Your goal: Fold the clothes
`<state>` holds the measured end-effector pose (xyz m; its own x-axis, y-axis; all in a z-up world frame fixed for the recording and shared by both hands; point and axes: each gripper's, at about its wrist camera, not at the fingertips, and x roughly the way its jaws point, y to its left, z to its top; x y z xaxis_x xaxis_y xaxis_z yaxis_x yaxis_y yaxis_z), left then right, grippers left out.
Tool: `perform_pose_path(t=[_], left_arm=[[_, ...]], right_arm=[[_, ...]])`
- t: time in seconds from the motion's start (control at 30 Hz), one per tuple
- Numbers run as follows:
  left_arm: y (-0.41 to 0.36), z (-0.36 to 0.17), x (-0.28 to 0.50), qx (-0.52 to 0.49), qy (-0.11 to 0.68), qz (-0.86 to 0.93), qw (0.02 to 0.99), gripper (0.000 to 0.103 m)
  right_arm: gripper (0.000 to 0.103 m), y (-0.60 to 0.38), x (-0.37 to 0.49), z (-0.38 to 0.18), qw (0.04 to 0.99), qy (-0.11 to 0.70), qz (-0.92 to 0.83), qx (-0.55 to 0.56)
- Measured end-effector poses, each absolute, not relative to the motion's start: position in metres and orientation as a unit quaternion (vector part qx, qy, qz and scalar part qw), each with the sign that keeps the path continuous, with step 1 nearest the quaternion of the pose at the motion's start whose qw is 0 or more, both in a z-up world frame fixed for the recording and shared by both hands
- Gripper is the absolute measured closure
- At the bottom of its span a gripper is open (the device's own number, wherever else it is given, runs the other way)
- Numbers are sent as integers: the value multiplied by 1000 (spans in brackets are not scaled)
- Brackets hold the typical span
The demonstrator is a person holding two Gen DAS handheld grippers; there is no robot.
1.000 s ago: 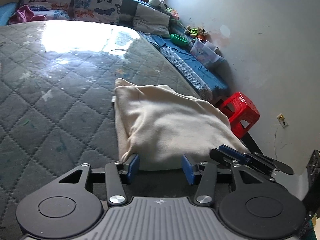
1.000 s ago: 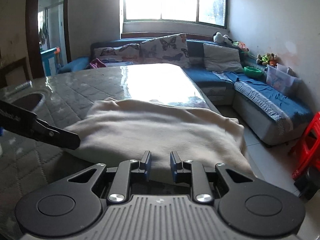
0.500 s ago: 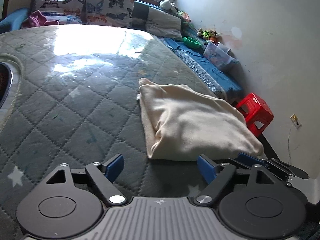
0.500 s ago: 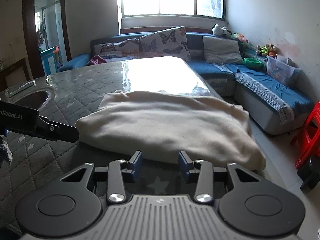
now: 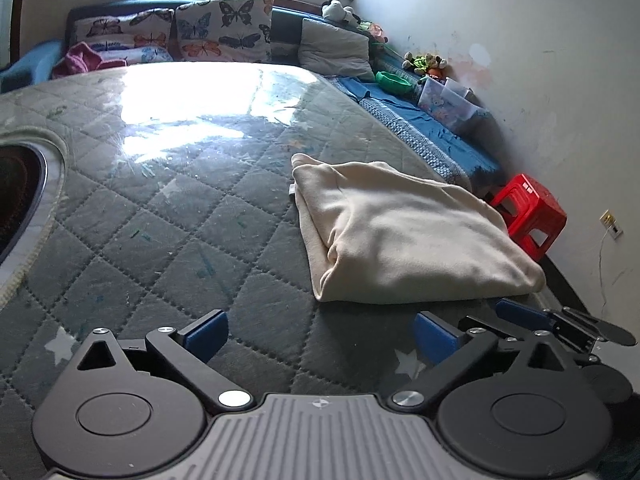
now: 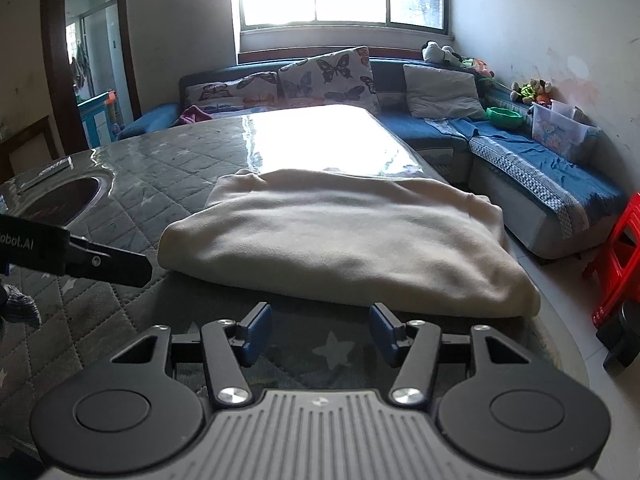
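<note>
A cream garment [image 5: 408, 236] [image 6: 340, 236] lies folded into a thick rectangle on the quilted grey table cover [image 5: 160, 208], near its right edge. In the left wrist view my left gripper [image 5: 320, 336] sits just short of the garment's near left corner. Its jaws are opening wide, with only the table cover between them. My right gripper [image 6: 320, 330] faces the garment's near edge, a little back from it. Its jaws are also opening and hold nothing. Each gripper shows in the other's view: right gripper [image 5: 560, 320], left gripper [image 6: 80, 256].
A dark round recess [image 5: 16, 192] is set into the table on the left. A blue corner sofa [image 6: 540, 160] with butterfly cushions [image 5: 224, 28] wraps around the back and right. A red stool [image 5: 528, 212] stands on the floor to the right, past the table edge.
Both grippers have let go of the garment's near edge, spread their jaws and drawn back. The garment has settled flat on the table.
</note>
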<state>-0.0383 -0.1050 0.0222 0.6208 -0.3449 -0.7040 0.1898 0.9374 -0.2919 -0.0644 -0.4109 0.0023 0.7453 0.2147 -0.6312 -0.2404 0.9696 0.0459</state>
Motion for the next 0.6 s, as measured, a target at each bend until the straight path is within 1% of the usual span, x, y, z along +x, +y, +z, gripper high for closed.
perform_pose_path(t=[0.07,0.13,0.17,0.23,0.33,0.47,0.6], left_arm=[[-108,22,-41,-85,406,-148,898,0],[-111,22,-43,-74,405,-147,899,0],[-112,22,-44,-70,404,-145,900,0],[-115,22,-46,-64,402,-142,902,0],[-118,22,-50,-52,398,-138,905,0],[-122,22,-56,-38,395,-136,908,0],[-123,20,-58,-33,395,-132,909,0]], right_arm=[[46,-412,-66,2,934,337,120,-16],[39,-412,-67,2,934,339,117,-16],[32,-412,-68,2,934,339,115,-16],[31,-413,-71,2,934,338,114,-17],[23,-414,-74,2,934,339,113,-13],[22,-415,-79,0,933,342,109,-4],[18,-415,-83,-1,933,344,103,1]])
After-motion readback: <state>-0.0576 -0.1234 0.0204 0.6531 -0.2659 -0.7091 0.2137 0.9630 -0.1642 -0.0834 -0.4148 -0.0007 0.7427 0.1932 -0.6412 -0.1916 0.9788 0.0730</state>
